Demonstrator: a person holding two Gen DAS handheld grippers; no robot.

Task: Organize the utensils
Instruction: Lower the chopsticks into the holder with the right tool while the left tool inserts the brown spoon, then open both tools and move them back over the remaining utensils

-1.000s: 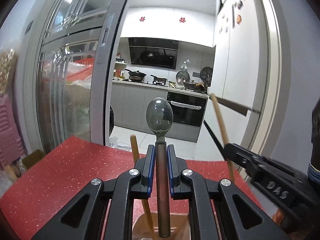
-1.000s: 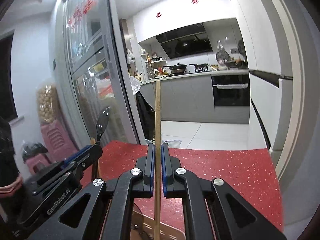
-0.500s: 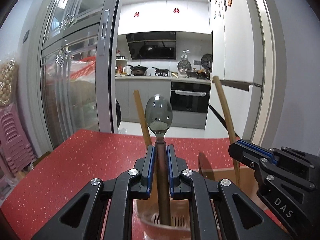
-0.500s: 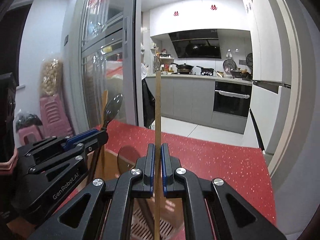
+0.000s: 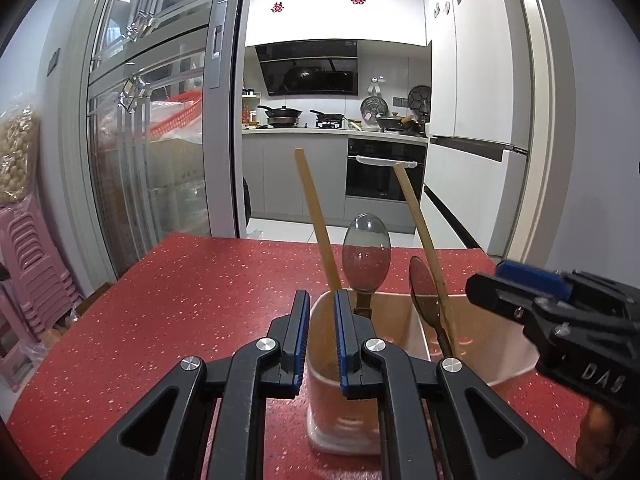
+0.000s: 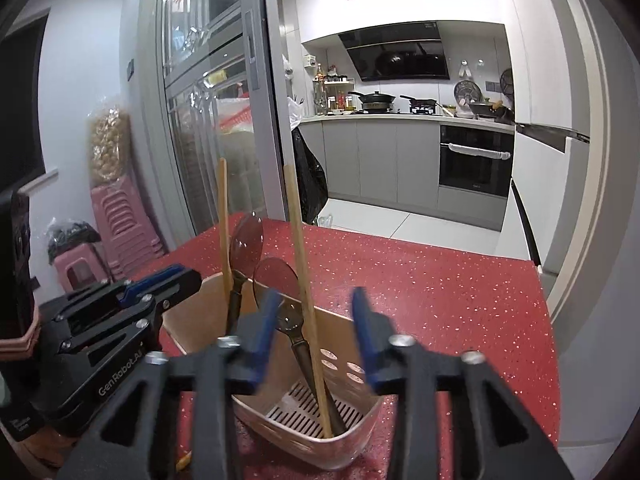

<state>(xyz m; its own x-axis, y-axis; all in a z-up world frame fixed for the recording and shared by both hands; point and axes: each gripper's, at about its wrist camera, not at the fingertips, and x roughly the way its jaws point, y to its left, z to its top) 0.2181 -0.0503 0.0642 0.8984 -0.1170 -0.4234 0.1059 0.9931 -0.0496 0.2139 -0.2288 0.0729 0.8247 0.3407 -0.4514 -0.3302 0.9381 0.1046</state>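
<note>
The step in hand is the drop-off. The right tongs (image 6: 314,332) are opening around a chopstick (image 6: 304,300), which stands between the pads but is no longer pressed. Its foot rests on the slotted floor of the holder (image 6: 352,440) on the red table (image 6: 440,300).

The left tongs (image 5: 321,328) show a narrow gap with nothing in it. The spoon (image 5: 366,256) stands in the holder just past them at 1 o'clock, leaning beside a second chopstick (image 5: 316,220). Another spoon (image 5: 424,292) sits in the compartment at 3 o'clock.

Next, I judge, both tongs should draw up and back without clipping the leaning sticks — then look for more utensils, as none show on the table.
</note>
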